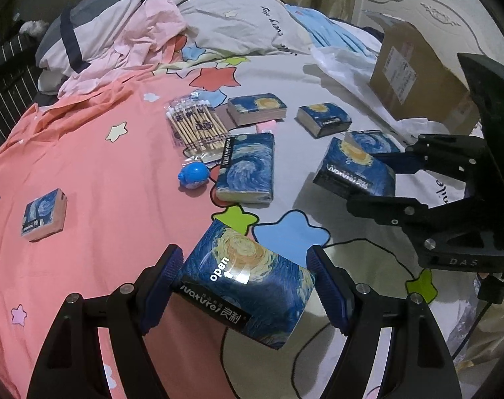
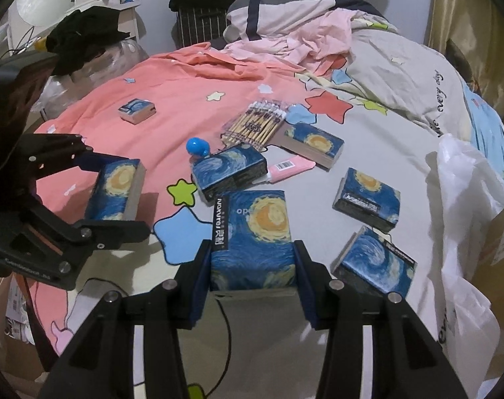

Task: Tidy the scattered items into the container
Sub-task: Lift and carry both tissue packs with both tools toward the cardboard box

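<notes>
Currently listed: left gripper (image 1: 245, 287) clamped on one tissue pack (image 1: 243, 282); right gripper (image 2: 252, 272) clamped on a second tissue pack (image 2: 252, 239); cardboard box (image 1: 415, 73) far right.

held tissue pack (image 1: 242, 286): white "open" with an arrow
right gripper (image 1: 368, 179) body: "das"
quilt (image 1: 252, 30): script, partly legible, "every day"
pink item (image 2: 290, 166): barcode, digits too small to read
</notes>
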`<state>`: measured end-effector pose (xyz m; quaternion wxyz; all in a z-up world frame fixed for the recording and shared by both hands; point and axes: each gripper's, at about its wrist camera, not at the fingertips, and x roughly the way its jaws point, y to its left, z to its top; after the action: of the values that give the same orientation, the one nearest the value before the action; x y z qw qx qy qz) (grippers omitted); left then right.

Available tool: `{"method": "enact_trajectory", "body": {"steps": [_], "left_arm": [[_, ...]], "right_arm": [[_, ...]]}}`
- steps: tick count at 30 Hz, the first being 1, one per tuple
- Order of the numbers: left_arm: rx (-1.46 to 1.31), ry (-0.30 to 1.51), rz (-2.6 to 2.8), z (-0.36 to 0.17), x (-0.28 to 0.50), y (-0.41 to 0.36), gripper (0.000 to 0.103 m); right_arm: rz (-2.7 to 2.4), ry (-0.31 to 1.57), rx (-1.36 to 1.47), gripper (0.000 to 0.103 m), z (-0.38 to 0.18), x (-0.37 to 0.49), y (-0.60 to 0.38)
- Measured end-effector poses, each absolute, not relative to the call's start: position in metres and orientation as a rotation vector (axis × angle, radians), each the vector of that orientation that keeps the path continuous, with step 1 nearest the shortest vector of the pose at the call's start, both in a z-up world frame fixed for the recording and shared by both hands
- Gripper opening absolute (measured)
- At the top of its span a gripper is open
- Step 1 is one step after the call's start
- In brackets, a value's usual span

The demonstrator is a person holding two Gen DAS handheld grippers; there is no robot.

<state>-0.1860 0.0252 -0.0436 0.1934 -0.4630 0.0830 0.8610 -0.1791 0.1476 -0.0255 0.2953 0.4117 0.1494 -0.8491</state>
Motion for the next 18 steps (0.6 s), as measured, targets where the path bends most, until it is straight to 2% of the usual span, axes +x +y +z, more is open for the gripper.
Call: {"method": "enact_trajectory", "body": {"steps": [18], "left_arm": [[-1.247,0.271,2.421,-0.015,-0.145,0.044,0.078]], "right_arm": [[-2.318,0.453,1.017,0.043,0.014,-0.129,0.166]]}}
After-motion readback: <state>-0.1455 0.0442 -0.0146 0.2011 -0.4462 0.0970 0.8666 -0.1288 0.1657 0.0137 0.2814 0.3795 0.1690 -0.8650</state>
